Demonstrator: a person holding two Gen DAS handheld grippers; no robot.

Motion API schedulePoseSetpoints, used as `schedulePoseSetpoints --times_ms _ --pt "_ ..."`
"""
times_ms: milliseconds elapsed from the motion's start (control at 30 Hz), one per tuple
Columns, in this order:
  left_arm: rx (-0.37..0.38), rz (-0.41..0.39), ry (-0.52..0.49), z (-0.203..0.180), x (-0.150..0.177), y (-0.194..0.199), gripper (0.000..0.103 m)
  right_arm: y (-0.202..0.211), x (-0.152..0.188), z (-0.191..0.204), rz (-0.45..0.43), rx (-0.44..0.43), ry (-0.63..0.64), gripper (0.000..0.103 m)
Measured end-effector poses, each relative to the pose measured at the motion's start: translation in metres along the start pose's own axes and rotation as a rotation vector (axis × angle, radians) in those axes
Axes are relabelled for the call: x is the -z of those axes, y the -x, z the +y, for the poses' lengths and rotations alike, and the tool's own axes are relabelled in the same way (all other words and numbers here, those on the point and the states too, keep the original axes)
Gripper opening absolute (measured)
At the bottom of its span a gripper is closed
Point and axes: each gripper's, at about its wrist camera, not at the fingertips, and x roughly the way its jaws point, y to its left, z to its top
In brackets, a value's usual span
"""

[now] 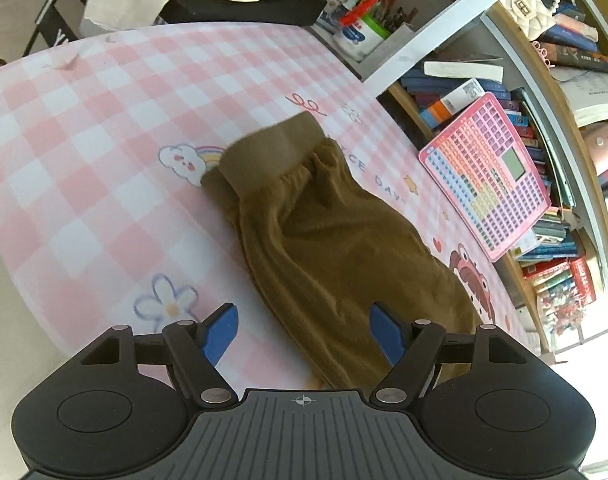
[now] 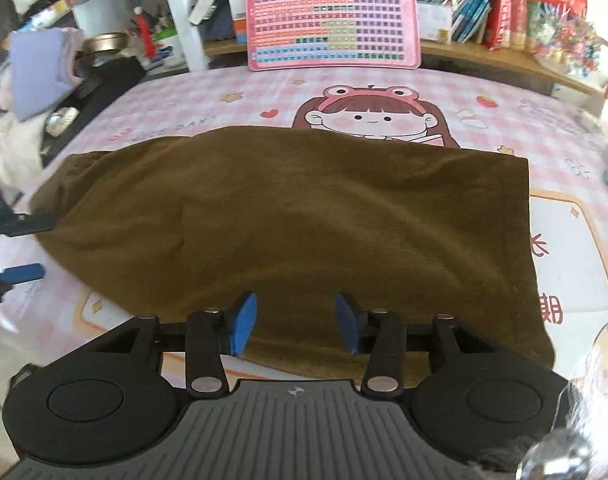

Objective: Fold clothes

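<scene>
Brown trousers [image 2: 288, 216] lying folded lengthwise on desk [image 1: 84, 128] with pink checked cover, elastic waistband [image 1: 272, 152] at far end in left wrist view. Left gripper [image 1: 302, 332] hovering over one end, fingers standing wide, gripping nothing. Right gripper [image 2: 296, 320] hovering over near edge, fingers parted, cloth below, not pinched.

The left wrist view looks steeply down along the brown trousers [image 1: 323, 240] from low over one end, toward their waistband. The right wrist view faces them side-on from the near edge, close above. Both share the pink checked cloth [image 1: 104, 120] and the pink keyboard toy [image 2: 331, 16].
</scene>
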Motion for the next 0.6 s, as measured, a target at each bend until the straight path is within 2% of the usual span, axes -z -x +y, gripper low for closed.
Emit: schedulePoseSetpoints --times_ms 267,467,600 --pt "0.04 0.01 0.015 0.009 -0.007 -0.013 0.073 -0.023 -0.007 0.044 -0.073 0.157 0.094 0.065" --pt "0.065 -0.021 0.06 0.014 -0.011 -0.017 0.071 -0.038 -0.011 0.067 -0.076 0.198 0.146 0.069" --pt "0.085 -0.053 0.174 0.021 -0.017 -0.02 0.066 -0.049 -0.011 0.079 -0.06 0.206 0.184 0.069"
